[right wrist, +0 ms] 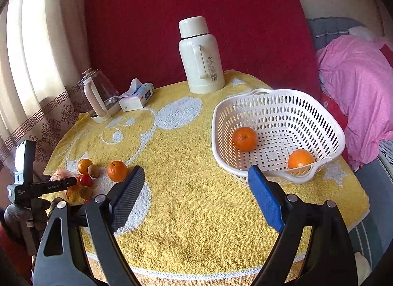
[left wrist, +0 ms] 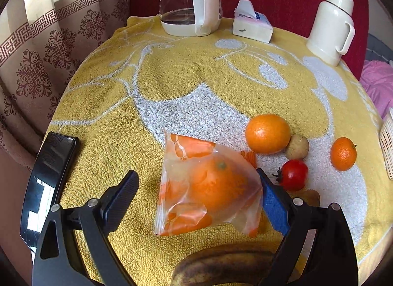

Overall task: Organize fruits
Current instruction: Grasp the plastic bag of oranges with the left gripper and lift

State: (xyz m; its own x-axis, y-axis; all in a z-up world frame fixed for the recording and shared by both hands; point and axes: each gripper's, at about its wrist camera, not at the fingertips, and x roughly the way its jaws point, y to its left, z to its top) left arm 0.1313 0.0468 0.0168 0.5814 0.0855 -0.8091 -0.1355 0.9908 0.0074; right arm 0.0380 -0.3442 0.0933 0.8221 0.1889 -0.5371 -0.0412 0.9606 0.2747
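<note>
Lying between left tool (left wrist: 199,202) fingers: bagged orange (left wrist: 216,187).

Left hand-held gripper (left wrist: 197,197): black plastic linkage arms with triangular cut-outs, round silver pivot screws at the joints. Pad at 9 o'clock dark ribbed rubber, pad at 3 o'clock bright blue. Right hand-held gripper (right wrist: 196,196): same build, black arms, silver screws, dark textured pad at 9 o'clock, blue pad at 3 o'clock. In the right wrist view the left unit shows at 9 o'clock: black bar with small white lettering, grey block on top. Hand (right wrist: 27,212) around its handle wears a dark glove, red sleeve below.
</note>
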